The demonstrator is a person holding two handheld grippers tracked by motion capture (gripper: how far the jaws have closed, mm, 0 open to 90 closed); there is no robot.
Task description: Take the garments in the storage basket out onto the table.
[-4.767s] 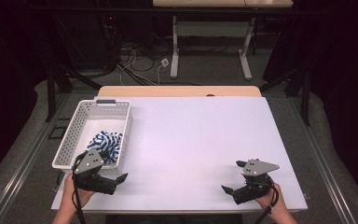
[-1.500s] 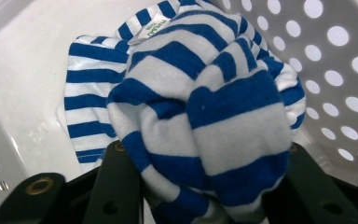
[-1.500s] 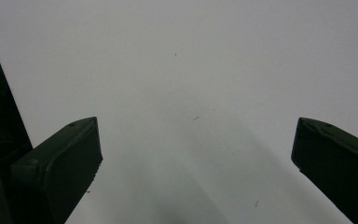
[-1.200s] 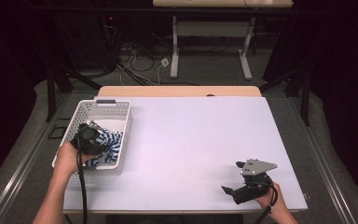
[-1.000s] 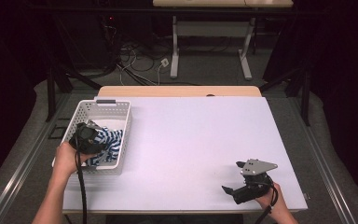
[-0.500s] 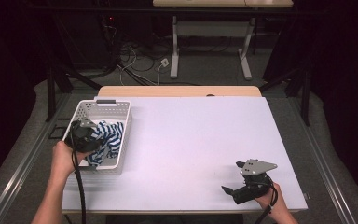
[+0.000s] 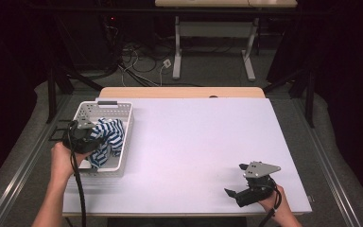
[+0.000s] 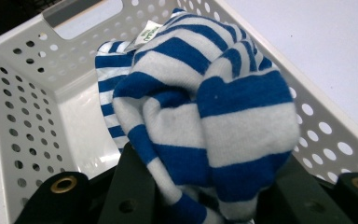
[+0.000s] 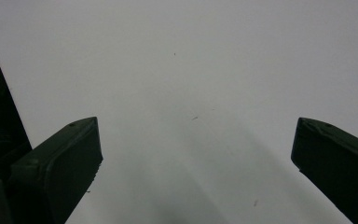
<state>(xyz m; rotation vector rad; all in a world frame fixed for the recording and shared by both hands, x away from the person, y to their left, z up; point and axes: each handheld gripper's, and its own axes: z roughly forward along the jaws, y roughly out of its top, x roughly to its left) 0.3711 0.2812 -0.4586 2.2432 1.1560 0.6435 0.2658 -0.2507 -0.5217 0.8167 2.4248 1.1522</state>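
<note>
In the high view, the left gripper (image 7: 86,137) is largely masked by the hand and by the blue-and-white striped cloth (image 7: 106,139), so its jaws cannot be made out there. The left gripper view resolves this: both black jaws are clamped on a bunched fold of the striped cloth (image 8: 205,121), and the cloth hides the jaw tips. This view also shows a small label on the cloth and the perforated walls and handle slot of the white basket (image 8: 23,112). The cloth hangs over the basket (image 7: 118,166), which stands at the left edge of the table (image 7: 194,142). The right gripper (image 7: 240,193) rests near the front right corner. The right gripper view shows its jaws spread wide over bare table surface, holding nothing.
</note>
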